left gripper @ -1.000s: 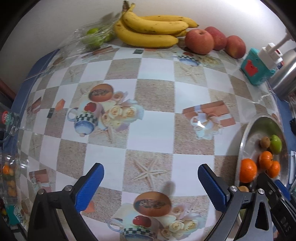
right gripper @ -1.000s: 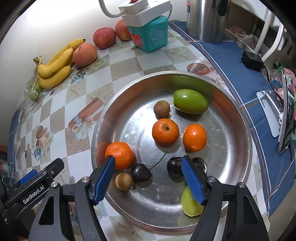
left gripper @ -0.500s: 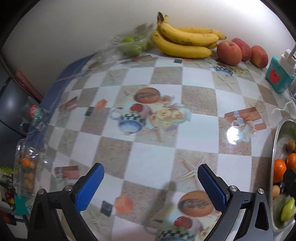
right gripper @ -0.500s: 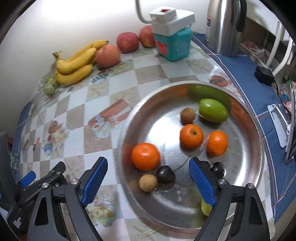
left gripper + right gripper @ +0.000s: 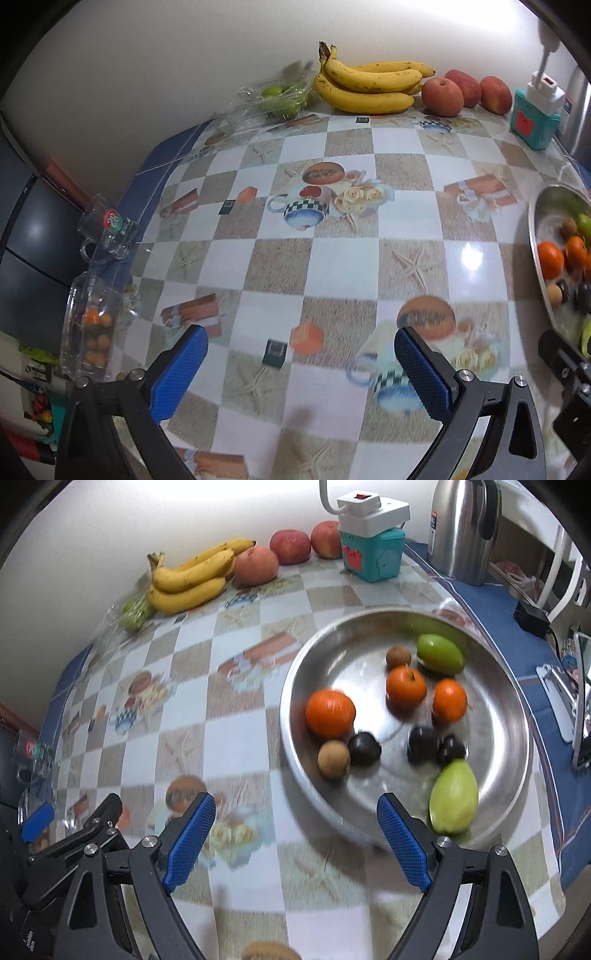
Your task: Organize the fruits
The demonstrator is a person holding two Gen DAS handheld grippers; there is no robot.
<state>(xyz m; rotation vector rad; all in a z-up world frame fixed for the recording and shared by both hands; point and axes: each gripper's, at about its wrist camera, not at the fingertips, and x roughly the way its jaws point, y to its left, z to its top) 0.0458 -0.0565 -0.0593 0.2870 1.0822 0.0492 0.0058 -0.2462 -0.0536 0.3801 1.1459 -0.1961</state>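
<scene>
Each gripper, the left gripper (image 5: 301, 365) and the right gripper (image 5: 295, 834), has black angular arms with triangular cut-outs, silver screws at the pivots, and blue, finely cross-hatched pads lining the jaws nearest the desk (image 5: 332, 258).

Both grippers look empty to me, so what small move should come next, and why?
Probably carry the right gripper toward the bananas by the wall: its jaws stand open and empty over the cloth, and the tray holds only small fruit.

three oranges (image 5: 330, 712), three apples (image 5: 255, 566), three dark plums (image 5: 364, 748), one banana bunch (image 5: 188, 578)
</scene>
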